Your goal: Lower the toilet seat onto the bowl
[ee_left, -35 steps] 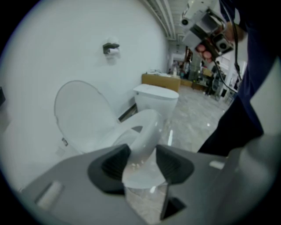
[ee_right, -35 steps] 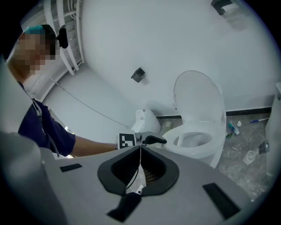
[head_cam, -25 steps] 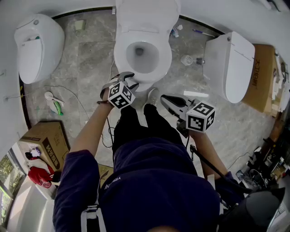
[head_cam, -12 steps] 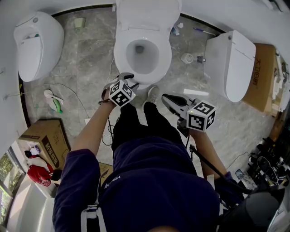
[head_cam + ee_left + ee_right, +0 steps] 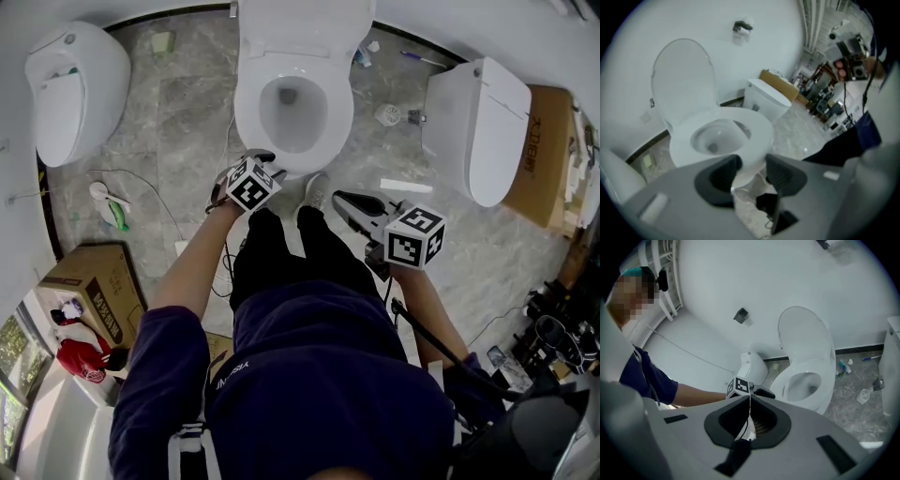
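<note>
Toilet seat [image 5: 758, 132] is apparently resting flat already. Left gripper [image 5: 751, 164] is hovering part-open and empty at its front edge, likely released. Right gripper [image 5: 749, 414] is idling closed, well back.

Bright, even, diffuse indoor light across all three views. Soft, faint shadows only. White toilet [image 5: 248, 117] near blown out, little surface detail. Mild sheen on marble floor [image 5: 187, 112]. Strong fisheye bend toward edges, straight walls curved. Black vignette ringing both gripper views. Head view crisp at centre, smeared in corners. Left gripper view soft overall, near foreground out of focus. Right gripper view sharper, foreground slightly blurred.
</note>
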A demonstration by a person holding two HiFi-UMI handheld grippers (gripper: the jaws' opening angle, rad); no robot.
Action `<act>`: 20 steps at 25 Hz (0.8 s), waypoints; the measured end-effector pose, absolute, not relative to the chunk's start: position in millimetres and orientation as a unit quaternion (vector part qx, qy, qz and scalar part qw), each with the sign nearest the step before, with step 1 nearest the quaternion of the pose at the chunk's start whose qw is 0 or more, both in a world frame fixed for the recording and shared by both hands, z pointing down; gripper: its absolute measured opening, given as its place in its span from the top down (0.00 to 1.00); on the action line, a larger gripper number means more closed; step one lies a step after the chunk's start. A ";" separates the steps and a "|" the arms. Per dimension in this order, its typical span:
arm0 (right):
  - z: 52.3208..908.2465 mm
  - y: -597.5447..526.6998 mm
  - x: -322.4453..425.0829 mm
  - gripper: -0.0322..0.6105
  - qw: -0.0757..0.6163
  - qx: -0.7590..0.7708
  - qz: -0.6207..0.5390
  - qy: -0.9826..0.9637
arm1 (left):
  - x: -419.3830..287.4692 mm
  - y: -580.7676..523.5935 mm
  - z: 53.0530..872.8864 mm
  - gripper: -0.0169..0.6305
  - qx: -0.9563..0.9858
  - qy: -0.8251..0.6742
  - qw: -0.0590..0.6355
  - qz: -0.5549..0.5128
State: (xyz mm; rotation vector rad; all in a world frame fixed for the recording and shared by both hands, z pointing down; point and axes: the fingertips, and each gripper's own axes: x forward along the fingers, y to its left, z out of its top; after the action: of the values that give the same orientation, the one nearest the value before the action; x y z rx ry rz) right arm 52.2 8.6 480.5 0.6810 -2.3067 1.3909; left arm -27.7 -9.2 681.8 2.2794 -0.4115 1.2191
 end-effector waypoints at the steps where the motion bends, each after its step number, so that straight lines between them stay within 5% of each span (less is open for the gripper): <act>1: 481.3 8.9 52.4 0.94 0.180 0.241 0.493 -0.816 | -27.9 -9.1 682.7 0.67 0.841 -0.154 0.263 0.447; 20: 495.2 16.3 54.9 0.94 0.180 0.240 0.507 -0.808 | -33.5 -7.0 697.1 0.74 0.830 -0.187 0.311 0.424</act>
State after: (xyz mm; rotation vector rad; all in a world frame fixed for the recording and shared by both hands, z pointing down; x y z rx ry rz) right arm 54.9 16.3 495.2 0.6771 -2.2837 1.4329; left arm -33.5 -7.0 697.1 2.1924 -0.4929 1.1183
